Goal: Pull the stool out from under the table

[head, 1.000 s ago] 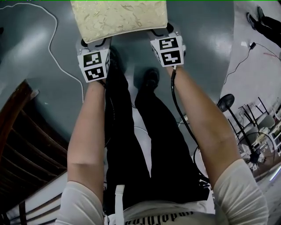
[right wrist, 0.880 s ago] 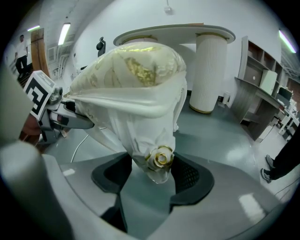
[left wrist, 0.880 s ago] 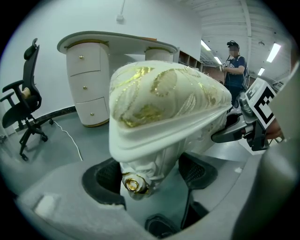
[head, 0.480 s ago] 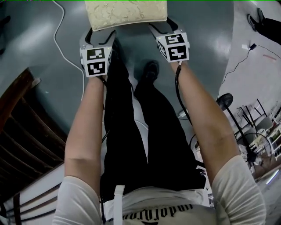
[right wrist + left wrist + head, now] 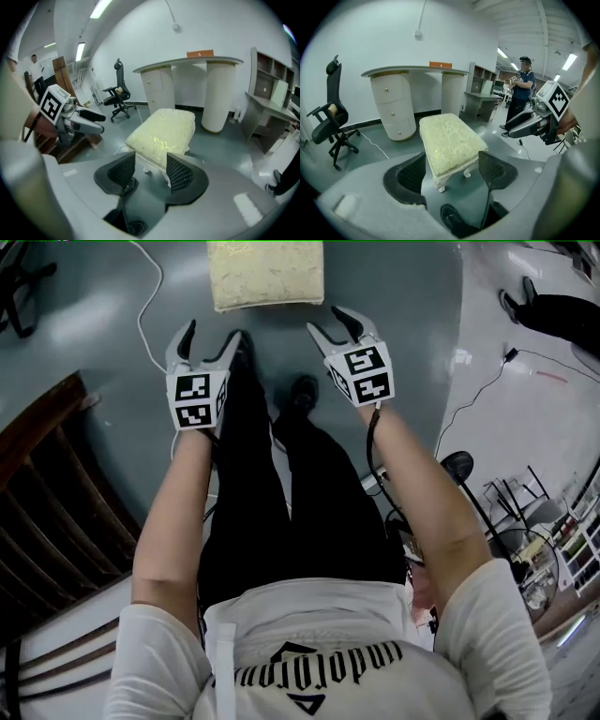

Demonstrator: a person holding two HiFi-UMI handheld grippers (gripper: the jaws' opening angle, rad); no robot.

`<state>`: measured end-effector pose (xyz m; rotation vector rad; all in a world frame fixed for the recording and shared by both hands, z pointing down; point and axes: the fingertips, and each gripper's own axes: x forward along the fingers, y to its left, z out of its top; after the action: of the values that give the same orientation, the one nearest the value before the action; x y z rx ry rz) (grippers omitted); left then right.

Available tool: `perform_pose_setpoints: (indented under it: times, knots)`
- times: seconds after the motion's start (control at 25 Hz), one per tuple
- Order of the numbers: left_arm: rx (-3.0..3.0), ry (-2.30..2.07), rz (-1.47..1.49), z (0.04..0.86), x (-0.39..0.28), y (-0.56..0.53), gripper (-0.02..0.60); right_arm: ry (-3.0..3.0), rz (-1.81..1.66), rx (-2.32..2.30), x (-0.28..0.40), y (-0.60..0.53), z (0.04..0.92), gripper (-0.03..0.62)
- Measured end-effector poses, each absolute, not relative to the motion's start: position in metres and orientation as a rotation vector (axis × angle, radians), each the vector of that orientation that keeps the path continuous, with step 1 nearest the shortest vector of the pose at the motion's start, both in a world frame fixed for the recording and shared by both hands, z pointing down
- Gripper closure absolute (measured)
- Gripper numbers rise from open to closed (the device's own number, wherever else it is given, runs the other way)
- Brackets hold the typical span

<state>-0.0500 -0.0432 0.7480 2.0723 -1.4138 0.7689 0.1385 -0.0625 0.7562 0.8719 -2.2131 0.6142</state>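
The stool (image 5: 267, 273) has a cream padded top and white carved legs, and stands on the grey floor out in front of the curved white table (image 5: 417, 71). In the left gripper view the stool (image 5: 450, 140) lies just beyond my left gripper (image 5: 452, 171), whose jaws are wide open and empty. In the right gripper view the stool (image 5: 164, 133) also sits past my right gripper (image 5: 151, 172); its jaws are closing with nothing between them. From the head view, both the left gripper (image 5: 214, 334) and the right gripper (image 5: 328, 322) hang short of the cushion's near edge, not touching it.
A black office chair (image 5: 330, 117) stands left of the table, and a white cable (image 5: 150, 306) runs across the floor. Dark wooden furniture (image 5: 47, 484) is at my left and a fan stand (image 5: 459, 465) at my right. A person (image 5: 520, 93) stands by shelves (image 5: 480, 84).
Both grippers were at the cushion's near edge a second ago; they have come off it and drawn back toward my body. The stool now sits farther ahead of them.
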Motion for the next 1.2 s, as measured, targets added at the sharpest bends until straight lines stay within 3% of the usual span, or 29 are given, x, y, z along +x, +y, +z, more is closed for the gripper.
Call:
perform_pose_setpoints:
  times: [0.12,0.32,0.48,0.68,1.2]
  knots:
    - [2.141,-1.432,0.701,0.670,-0.045,-0.048,0.242,-2.292,0.520,0.845,0.137,-0.059,0.676,0.420]
    - [2.250,-1.442,0.593,0.557,-0.039,-0.059,0.392,-2.374,0.443,0.842,0.150,-0.064,0.571,0.555]
    - [2.321,-1.476,0.544,0.484,-0.026,-0.052,0.492,-2.424,0.386,0.864,0.164,-0.059,0.506,0.586]
    - [2.345,-1.498,0.473,0.401,-0.011,-0.040,0.563,-2.487,0.329,0.891,0.169,-0.055,0.411,0.591]
    - [2.482,-1.458,0.303,0.200,-0.010,-0.016,0.575,-2.722,0.137,0.841,0.147,-0.038,0.199,0.592]
